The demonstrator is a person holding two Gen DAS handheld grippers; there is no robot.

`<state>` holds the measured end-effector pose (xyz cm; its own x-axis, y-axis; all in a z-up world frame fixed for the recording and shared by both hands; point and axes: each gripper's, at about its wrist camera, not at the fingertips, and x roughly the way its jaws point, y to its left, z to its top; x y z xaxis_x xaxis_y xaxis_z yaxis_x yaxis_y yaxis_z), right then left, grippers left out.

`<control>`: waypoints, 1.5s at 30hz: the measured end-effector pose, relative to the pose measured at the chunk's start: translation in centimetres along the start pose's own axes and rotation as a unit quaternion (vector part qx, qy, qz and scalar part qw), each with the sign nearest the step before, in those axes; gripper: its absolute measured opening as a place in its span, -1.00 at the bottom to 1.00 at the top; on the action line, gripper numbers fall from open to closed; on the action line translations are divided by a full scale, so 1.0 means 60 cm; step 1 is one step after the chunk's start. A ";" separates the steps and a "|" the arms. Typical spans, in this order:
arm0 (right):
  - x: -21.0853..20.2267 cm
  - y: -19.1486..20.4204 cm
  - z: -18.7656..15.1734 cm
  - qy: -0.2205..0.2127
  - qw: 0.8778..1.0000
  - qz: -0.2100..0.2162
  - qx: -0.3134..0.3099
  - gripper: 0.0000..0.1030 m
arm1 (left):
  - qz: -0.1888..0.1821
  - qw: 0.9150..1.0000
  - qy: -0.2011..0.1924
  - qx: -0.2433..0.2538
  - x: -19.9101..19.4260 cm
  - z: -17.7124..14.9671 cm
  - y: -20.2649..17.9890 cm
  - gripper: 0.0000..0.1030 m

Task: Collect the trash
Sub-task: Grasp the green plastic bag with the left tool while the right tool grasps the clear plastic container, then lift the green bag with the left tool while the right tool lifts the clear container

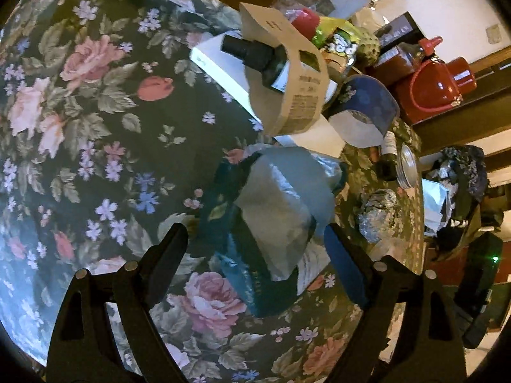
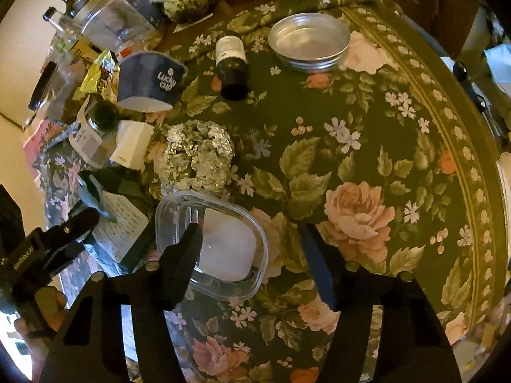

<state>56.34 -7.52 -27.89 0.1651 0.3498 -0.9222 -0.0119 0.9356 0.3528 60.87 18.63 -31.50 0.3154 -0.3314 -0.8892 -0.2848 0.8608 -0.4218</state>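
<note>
In the left wrist view my left gripper (image 1: 252,242) is open around a torn teal and silver foil wrapper (image 1: 271,214) lying on the floral tablecloth (image 1: 95,127); the fingers stand apart from it. In the right wrist view my right gripper (image 2: 252,239) is open over a clear plastic container (image 2: 220,245) with a white lining; the left finger (image 2: 185,255) overlaps its rim. A crumpled foil ball (image 2: 198,156) lies just beyond it and also shows in the left wrist view (image 1: 377,220). The left gripper (image 2: 64,233) shows at the left edge beside the wrapper (image 2: 118,223).
A cardboard sleeve with a dark bottle (image 1: 281,70), a blue "Lucky cup" paper cup (image 2: 150,79), a small dark bottle (image 2: 233,63) and a metal lid (image 2: 309,41) lie on the table. Jars, snack bags and a red pot (image 1: 437,83) crowd the far side. A black trash bag (image 1: 460,185) hangs past the table edge.
</note>
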 end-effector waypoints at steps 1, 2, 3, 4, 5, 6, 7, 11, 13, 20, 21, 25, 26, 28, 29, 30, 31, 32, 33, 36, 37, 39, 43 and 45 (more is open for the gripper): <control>-0.001 0.001 -0.002 0.001 1.000 0.005 -0.002 -0.05 | 0.001 1.000 0.001 0.003 0.003 0.001 -0.003 0.52; 0.000 0.003 -0.003 0.002 1.000 0.011 -0.005 -0.21 | 0.009 1.000 -0.001 0.008 0.004 0.001 -0.005 0.40; 0.001 0.003 -0.002 0.002 1.000 0.014 -0.006 -0.29 | 0.014 1.000 -0.005 0.017 0.004 0.002 -0.011 0.28; 0.001 0.004 -0.003 0.002 1.000 0.014 -0.007 -0.41 | 0.013 1.000 -0.001 0.025 0.007 0.003 -0.016 0.11; 0.000 0.005 -0.005 0.002 1.000 0.013 -0.009 -0.49 | 0.009 0.999 0.004 0.031 0.008 0.003 -0.018 -0.04; -0.002 0.007 -0.006 -0.001 1.000 0.013 -0.011 -0.54 | 0.008 0.999 0.004 0.035 0.007 0.001 -0.021 -0.12; -0.005 0.009 -0.008 -0.004 1.000 0.015 -0.013 -0.65 | 0.011 0.999 0.002 0.041 0.005 0.000 -0.024 -0.24; -0.017 0.009 -0.016 -0.022 0.999 0.007 -0.029 -0.88 | 0.032 0.997 -0.014 0.068 -0.012 -0.011 -0.045 -0.47; -0.029 0.006 -0.021 -0.030 0.999 0.011 -0.036 -0.90 | 0.042 0.996 -0.025 0.078 -0.023 -0.015 -0.054 -0.52; -0.074 0.000 -0.027 -0.067 0.995 0.010 -0.068 -0.92 | 0.061 0.990 -0.082 0.098 -0.098 -0.045 -0.069 -0.53; -0.078 0.000 -0.028 -0.069 0.995 0.007 -0.075 -0.92 | 0.065 0.988 -0.095 0.103 -0.109 -0.050 -0.073 -0.53; -0.073 0.006 -0.024 -0.059 0.991 -0.005 -0.119 -0.88 | 0.077 0.983 -0.131 0.101 -0.149 -0.075 -0.089 -0.53; -0.068 0.007 -0.019 -0.050 0.990 -0.006 -0.129 -0.72 | 0.080 0.982 -0.140 0.099 -0.159 -0.082 -0.091 -0.53; -0.054 0.009 -0.006 -0.042 0.988 -0.007 -0.147 -0.25 | 0.088 0.980 -0.151 0.094 -0.169 -0.090 -0.098 -0.53; -0.050 0.007 -0.005 -0.044 0.987 -0.008 -0.152 -0.04 | 0.091 0.980 -0.155 0.090 -0.174 -0.094 -0.099 -0.53; -0.041 0.005 0.000 -0.046 0.987 -0.010 -0.155 -0.03 | 0.093 0.979 -0.157 0.085 -0.180 -0.099 -0.099 -0.53; -0.029 0.005 0.005 -0.042 0.987 -0.009 -0.156 -0.04 | 0.093 0.979 -0.160 0.082 -0.184 -0.104 -0.100 -0.53; -0.018 0.006 0.008 -0.035 0.987 -0.008 -0.156 -0.04 | 0.093 0.979 -0.162 0.080 -0.187 -0.109 -0.100 -0.53; -0.004 0.007 0.013 -0.028 0.987 -0.008 -0.157 -0.04 | 0.094 0.979 -0.164 0.080 -0.191 -0.114 -0.099 -0.53; 0.019 0.009 0.015 -0.024 0.986 -0.014 -0.166 -0.26 | 0.102 0.977 -0.166 0.082 -0.199 -0.128 -0.097 -0.53; 0.020 0.015 0.014 -0.040 0.983 -0.019 -0.179 -0.34 | 0.107 0.977 -0.167 0.083 -0.201 -0.131 -0.095 -0.53; 0.026 0.026 0.010 -0.044 0.979 -0.012 -0.197 -0.55 | 0.113 0.976 -0.170 0.082 -0.205 -0.136 -0.092 -0.53; 0.034 0.044 0.002 -0.067 0.972 -0.025 -0.223 -0.89 | 0.118 0.975 -0.173 0.073 -0.212 -0.137 -0.081 -0.53; 0.034 0.044 0.001 -0.068 0.972 -0.023 -0.223 -0.90 | 0.119 0.975 -0.177 0.069 -0.215 -0.135 -0.079 -0.53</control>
<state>56.73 -4.31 -28.84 0.3043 0.3262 -0.8950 -0.4237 0.8878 0.1796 50.83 15.69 -19.43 0.5548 0.0173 -0.8318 -0.2714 0.9489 -0.1612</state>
